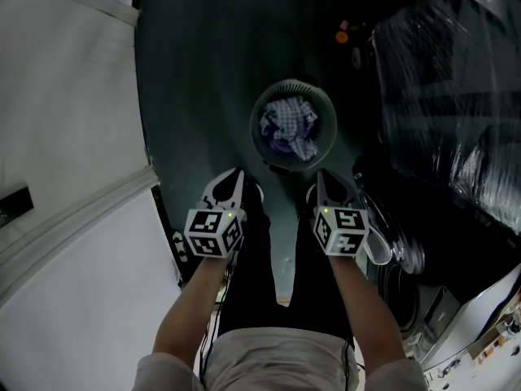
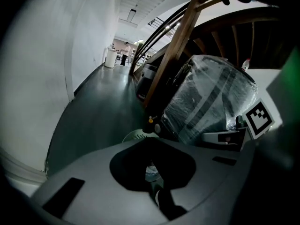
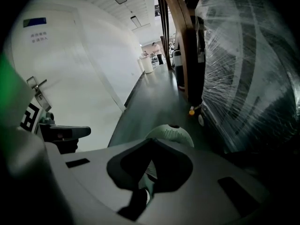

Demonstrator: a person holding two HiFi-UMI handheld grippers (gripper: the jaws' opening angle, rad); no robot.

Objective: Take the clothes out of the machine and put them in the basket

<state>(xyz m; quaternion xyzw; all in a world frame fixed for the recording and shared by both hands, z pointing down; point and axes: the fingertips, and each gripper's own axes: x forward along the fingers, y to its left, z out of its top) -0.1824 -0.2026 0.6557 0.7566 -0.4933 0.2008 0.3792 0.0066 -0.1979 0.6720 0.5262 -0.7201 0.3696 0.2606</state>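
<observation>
A pale round basket point(image 1: 262, 108) stands on the dark floor ahead of me, with a blue-and-white checked cloth point(image 1: 289, 129) lying in it. My left gripper point(image 1: 234, 176) and right gripper point(image 1: 323, 177) hang side by side just short of the basket, above my feet. Both point down towards it, their fingers meet at the tips, and nothing is between them. The basket's rim shows past the jaws in the left gripper view point(image 2: 136, 136) and in the right gripper view point(image 3: 171, 135). The washing machine point(image 1: 407, 300) is at lower right, its round door point(image 1: 389, 239) swung open.
A large object wrapped in plastic film point(image 1: 456, 96) fills the right side beyond the machine. A white wall with a door point(image 1: 65, 137) runs along the left. A small orange thing point(image 1: 342, 35) lies on the floor beyond the basket. A corridor stretches away ahead.
</observation>
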